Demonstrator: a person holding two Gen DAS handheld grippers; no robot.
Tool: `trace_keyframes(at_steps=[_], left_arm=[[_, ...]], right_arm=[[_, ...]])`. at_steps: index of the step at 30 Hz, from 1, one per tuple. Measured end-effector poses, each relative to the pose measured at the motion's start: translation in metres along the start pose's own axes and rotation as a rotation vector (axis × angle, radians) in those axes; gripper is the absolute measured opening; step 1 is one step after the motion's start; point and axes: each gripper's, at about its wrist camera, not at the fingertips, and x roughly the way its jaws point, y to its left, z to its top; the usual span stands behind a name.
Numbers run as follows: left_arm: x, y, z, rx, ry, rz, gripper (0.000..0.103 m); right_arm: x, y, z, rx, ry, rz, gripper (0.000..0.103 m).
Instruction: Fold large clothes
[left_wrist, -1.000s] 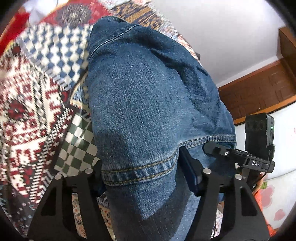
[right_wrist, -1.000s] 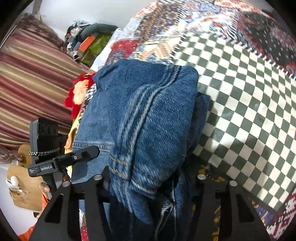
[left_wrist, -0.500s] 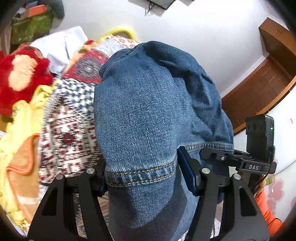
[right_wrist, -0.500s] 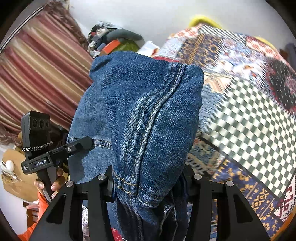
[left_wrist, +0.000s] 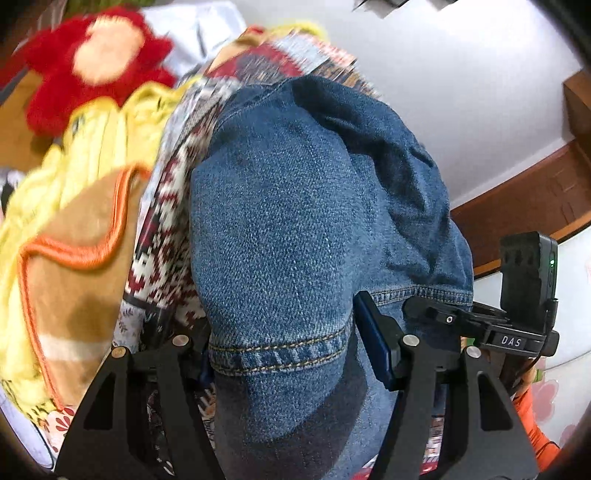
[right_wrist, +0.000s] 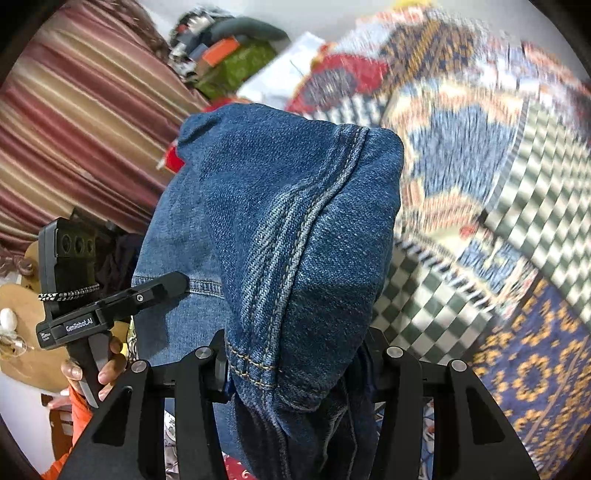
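Note:
A pair of blue jeans (left_wrist: 295, 229) hangs between my two grippers, lifted above the patterned bed cover. My left gripper (left_wrist: 284, 354) is shut on the jeans at a stitched hem. My right gripper (right_wrist: 295, 365) is shut on the jeans (right_wrist: 288, 229) at a seamed edge, with cloth draped over the jaws. Each gripper shows in the other's view: the right one in the left wrist view (left_wrist: 436, 314) and the left one in the right wrist view (right_wrist: 162, 288), both pinching the same denim edge.
A patchwork bed cover (right_wrist: 498, 221) with green checks lies below and to the right. A red plush toy (left_wrist: 96, 62) and a yellow and brown blanket (left_wrist: 74, 221) lie at the left. A striped curtain (right_wrist: 74, 129) hangs behind, with a clutter pile (right_wrist: 225, 48) beside it.
Both grippers have risen and tilted with the jeans still gripped. The views swung from the bed cover toward the wall, plush toy and curtain.

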Motion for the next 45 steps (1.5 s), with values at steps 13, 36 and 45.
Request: trace_keyframes(at_steps=[13, 36, 45], left_arm=[[0.045, 0.045, -0.007, -0.03, 0.029, 0.054, 0.08], [0.013, -0.033, -0.071, 0.253, -0.062, 0.315, 0.082], [0.014, -0.015, -0.096, 0.239, -0.072, 0.351, 0.094]], right_arm=[[0.049, -0.031, 0.012, -0.012, 0.057, -0.024, 0.061], [-0.017, 0.053, -0.056, -0.359, -0.103, -0.267, 0.064], [0.01, 0.023, -0.064, -0.327, -0.042, -0.337, 0.076]])
